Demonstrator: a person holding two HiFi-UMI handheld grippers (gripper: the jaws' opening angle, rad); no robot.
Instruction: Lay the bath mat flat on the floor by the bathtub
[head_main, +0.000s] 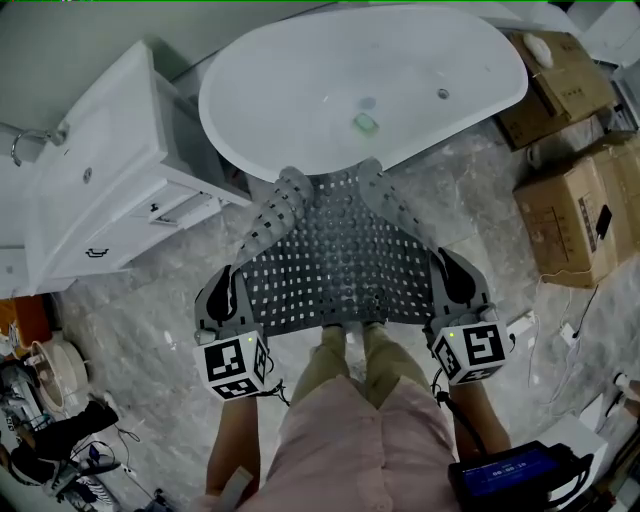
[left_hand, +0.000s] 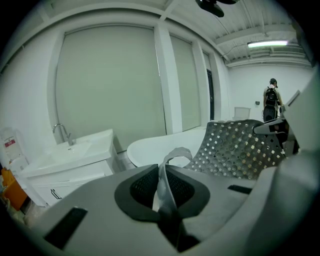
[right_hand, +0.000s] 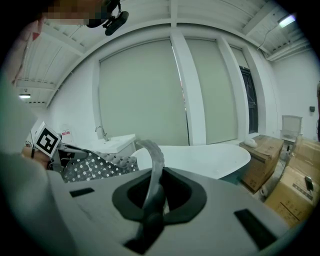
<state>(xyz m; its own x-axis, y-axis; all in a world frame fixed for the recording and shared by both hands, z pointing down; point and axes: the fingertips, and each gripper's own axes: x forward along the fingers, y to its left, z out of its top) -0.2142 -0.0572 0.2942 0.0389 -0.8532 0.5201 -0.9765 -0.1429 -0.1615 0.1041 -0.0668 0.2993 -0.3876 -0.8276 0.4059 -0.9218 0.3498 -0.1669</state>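
Observation:
A grey perforated bath mat (head_main: 340, 265) hangs stretched between my two grippers, above the marble floor in front of the white bathtub (head_main: 360, 85). My left gripper (head_main: 222, 295) is shut on the mat's left edge (left_hand: 162, 177). My right gripper (head_main: 452, 278) is shut on its right edge (right_hand: 152, 175). The mat's far corners curl up near the tub's rim. In the left gripper view the mat (left_hand: 235, 147) spreads off to the right; in the right gripper view the mat (right_hand: 95, 167) spreads to the left.
A white vanity with sink (head_main: 95, 185) stands left of the tub. Cardboard boxes (head_main: 575, 205) are stacked at the right. The person's feet (head_main: 350, 345) stand under the mat's near edge. Cables and clutter (head_main: 60, 440) lie at lower left.

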